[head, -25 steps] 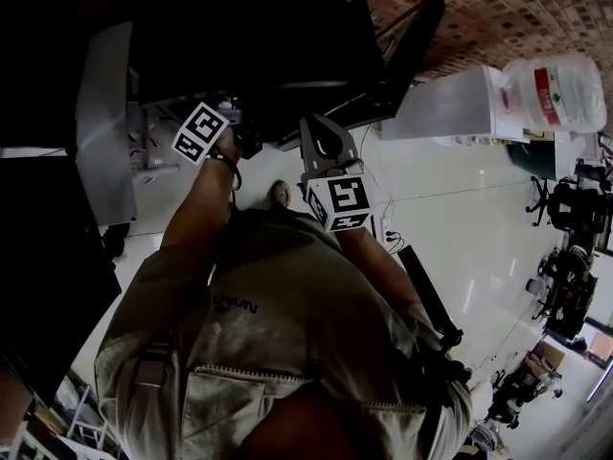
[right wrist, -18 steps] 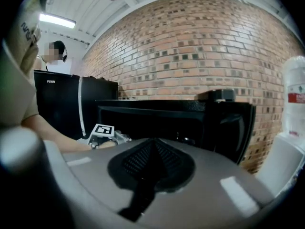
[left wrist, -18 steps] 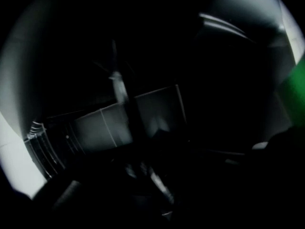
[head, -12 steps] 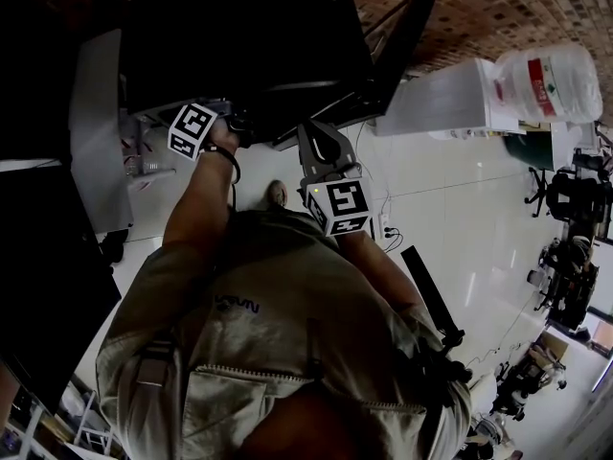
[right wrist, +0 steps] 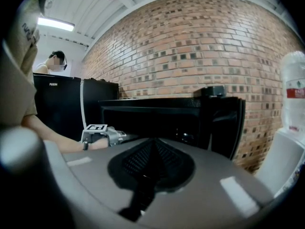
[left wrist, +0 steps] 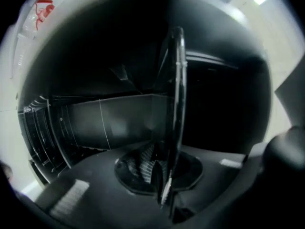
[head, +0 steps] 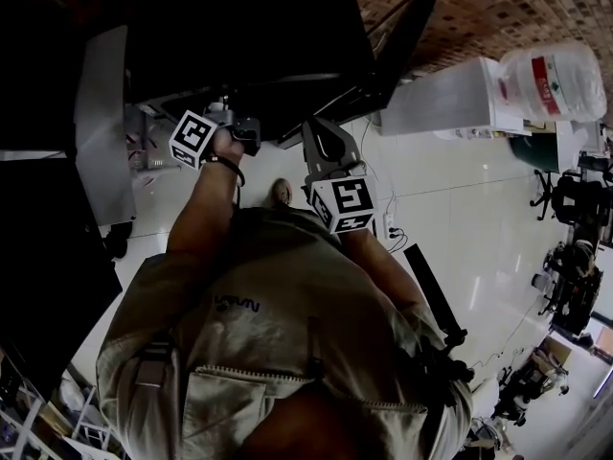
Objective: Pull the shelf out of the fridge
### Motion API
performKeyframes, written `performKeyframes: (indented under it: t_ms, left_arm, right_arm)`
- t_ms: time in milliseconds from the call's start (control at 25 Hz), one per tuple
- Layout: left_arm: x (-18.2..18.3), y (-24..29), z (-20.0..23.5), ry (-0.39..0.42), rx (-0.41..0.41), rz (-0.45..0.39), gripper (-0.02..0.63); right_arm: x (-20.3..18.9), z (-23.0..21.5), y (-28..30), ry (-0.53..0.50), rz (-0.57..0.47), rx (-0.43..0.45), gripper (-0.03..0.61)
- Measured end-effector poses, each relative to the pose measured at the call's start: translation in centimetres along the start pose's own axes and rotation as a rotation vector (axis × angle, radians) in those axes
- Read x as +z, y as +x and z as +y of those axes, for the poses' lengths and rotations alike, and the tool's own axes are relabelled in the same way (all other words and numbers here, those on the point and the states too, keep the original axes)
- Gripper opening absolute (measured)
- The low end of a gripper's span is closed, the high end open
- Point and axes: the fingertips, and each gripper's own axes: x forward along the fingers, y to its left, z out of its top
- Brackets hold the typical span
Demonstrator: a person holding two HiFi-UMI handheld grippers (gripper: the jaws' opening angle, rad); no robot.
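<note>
At the front edge of the fridge (head: pixel 249 46) we grip the shelf (left wrist: pixel 177 80) in our left gripper (left wrist: pixel 164 173), while our right gripper (right wrist: pixel 151 161) hangs alongside, jaws together, empty.

Workshop-like lab — brick wall (right wrist: pixel 200 46), black fridges (right wrist: pixel 59 106), water cooler (head: pixel 450 102), glossy floor (head: pixel 460 228)

The pale, glossy tiled floor (head: pixel 469 228) bears a white water dispenser (head: pixel 445 103), just beside the black fridge (head: pixel 249 36). A shoe (head: pixel 280 193) stands on the tiles; the fridge's base is hidden.
</note>
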Motion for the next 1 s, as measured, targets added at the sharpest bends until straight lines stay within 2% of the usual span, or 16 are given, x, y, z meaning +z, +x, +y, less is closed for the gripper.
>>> performKeyframes:
  t_ms: [480,640,880,1000]
  left_arm:
    - [-2.1,-6.2,-0.9,-0.026,-0.027,0.042,0.022]
    - [-2.8,-8.2,-2.8,-0.079,-0.085,0.058,0.023]
    - [-3.5,-11.2,-2.8,-0.078,-0.05,0.092,0.025]
    - [-4.1,-12.4,-3.9,-0.092,-0.086,0.122,0.025]
  right_arm:
    - [0.1,2.1,-2.2,0.031,-0.04,0.038,0.002]
    - [0.3,3.1,-3.0,0.055,-0.06,0.043,0.002]
    - [0.9,4.4,-3.7,0.089,-0.09,0.051,0.001]
    - [1.3,5.0,-4.0,0.102,-0.101,0.046,0.0]
